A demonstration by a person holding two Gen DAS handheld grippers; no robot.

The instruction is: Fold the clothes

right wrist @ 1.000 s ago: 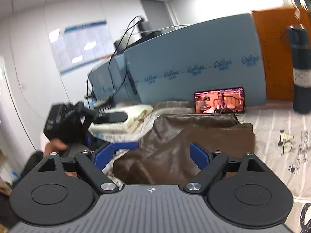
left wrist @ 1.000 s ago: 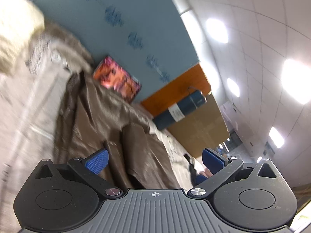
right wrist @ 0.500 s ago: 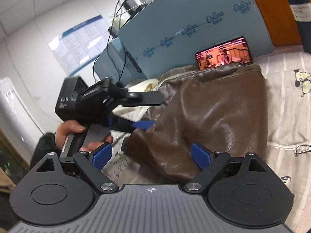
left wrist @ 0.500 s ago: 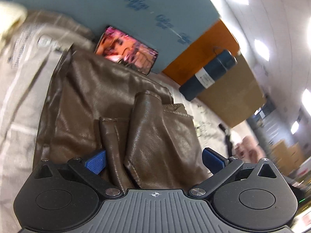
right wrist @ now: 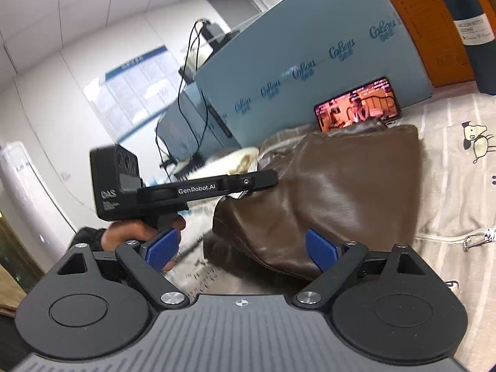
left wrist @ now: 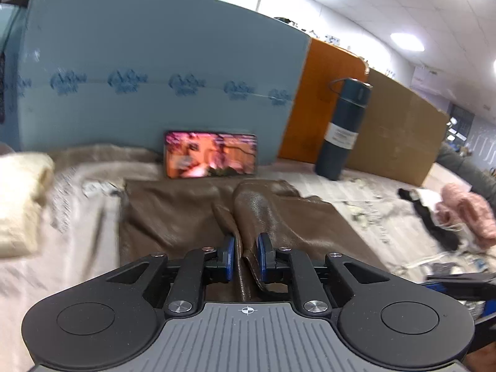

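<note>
A brown leather garment lies partly folded on a striped cloth-covered surface. My left gripper is shut on a fold at the garment's near edge, blue pads pinching the leather. In the right wrist view the same garment lies ahead, and my right gripper is open just above its near edge, holding nothing. The left gripper shows there too, held by a hand at the garment's left edge.
A phone playing video leans on a blue foam board behind the garment. A dark flask stands back right. Cream clothing lies left; pink and black items lie right. A zipper lies on the cloth.
My left gripper has closed on the brown garment's near fold and its view has levelled out. My right gripper stays open and has moved closer to the garment's near edge.
</note>
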